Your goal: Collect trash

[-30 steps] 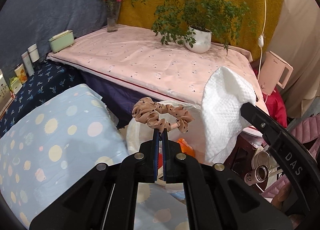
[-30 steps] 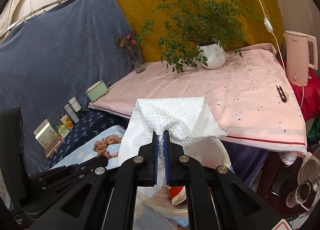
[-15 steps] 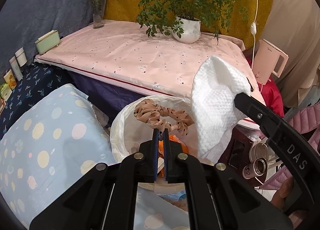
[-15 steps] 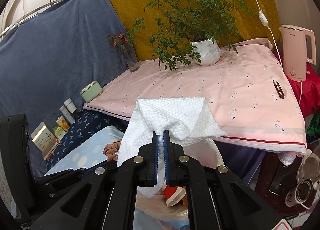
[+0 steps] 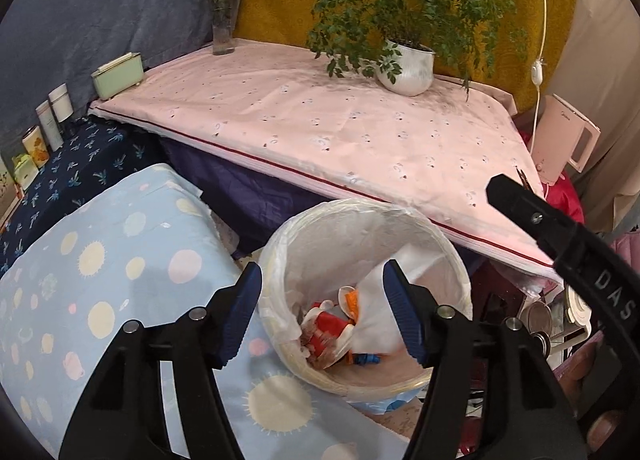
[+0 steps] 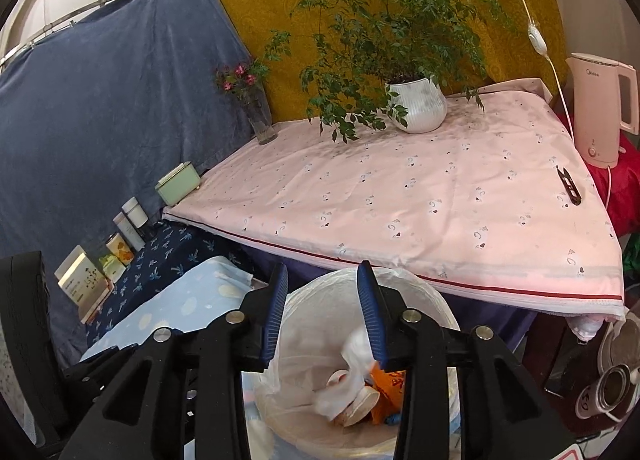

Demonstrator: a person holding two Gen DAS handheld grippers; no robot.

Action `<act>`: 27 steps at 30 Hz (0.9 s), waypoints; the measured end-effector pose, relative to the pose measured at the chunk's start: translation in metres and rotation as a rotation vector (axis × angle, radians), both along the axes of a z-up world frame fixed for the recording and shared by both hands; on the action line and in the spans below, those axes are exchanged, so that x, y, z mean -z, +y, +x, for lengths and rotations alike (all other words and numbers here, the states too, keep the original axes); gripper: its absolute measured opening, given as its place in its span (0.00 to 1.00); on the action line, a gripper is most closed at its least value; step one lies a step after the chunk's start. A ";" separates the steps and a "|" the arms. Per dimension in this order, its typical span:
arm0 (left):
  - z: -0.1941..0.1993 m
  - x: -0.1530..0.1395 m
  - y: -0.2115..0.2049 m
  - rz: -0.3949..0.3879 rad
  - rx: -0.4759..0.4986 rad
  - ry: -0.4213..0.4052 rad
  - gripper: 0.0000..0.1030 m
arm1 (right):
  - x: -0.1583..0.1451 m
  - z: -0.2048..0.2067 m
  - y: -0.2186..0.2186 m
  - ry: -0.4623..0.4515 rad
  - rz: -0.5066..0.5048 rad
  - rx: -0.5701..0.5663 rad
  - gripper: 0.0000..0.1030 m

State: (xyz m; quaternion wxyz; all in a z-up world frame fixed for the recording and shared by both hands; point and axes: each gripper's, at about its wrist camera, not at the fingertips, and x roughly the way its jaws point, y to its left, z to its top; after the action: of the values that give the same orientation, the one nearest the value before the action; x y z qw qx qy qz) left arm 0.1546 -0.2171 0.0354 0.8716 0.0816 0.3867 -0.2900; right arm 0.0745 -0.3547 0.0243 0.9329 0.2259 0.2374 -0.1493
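A round trash bin lined with a white bag stands below the pink table's front edge; it also shows in the right wrist view. Inside lie a white paper towel, red and orange wrappers and other scraps. My left gripper is open and empty above the bin's near side. My right gripper is open and empty above the bin too; the white towel shows blurred just below it. The right gripper's body shows at the right of the left wrist view.
The pink-clothed table carries a potted plant, a flower vase, a green box and black clippers. A pink kettle stands right. A blue dotted cloth lies left of the bin. Small jars line the left.
Both grippers have opened. The pink scrunchie left the left gripper and the white paper towel left the right gripper; the towel now lies in the bin.
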 end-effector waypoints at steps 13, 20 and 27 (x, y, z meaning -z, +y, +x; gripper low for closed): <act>-0.010 -0.012 0.037 -0.032 -0.057 -0.010 0.59 | -0.017 -0.014 0.032 0.044 -0.109 -0.050 0.55; -0.020 -0.015 0.055 -0.041 -0.081 -0.016 0.59 | -0.022 -0.021 0.051 0.048 -0.138 -0.065 0.56; -0.026 -0.015 0.072 -0.052 -0.107 -0.012 0.62 | -0.020 -0.026 0.067 0.060 -0.157 -0.081 0.60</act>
State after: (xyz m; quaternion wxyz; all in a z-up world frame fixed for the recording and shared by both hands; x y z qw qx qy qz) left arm 0.1287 -0.1453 0.0501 0.8900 0.0399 0.3776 -0.2524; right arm 0.0481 -0.2880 0.0442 0.9455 0.1376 0.2618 -0.1364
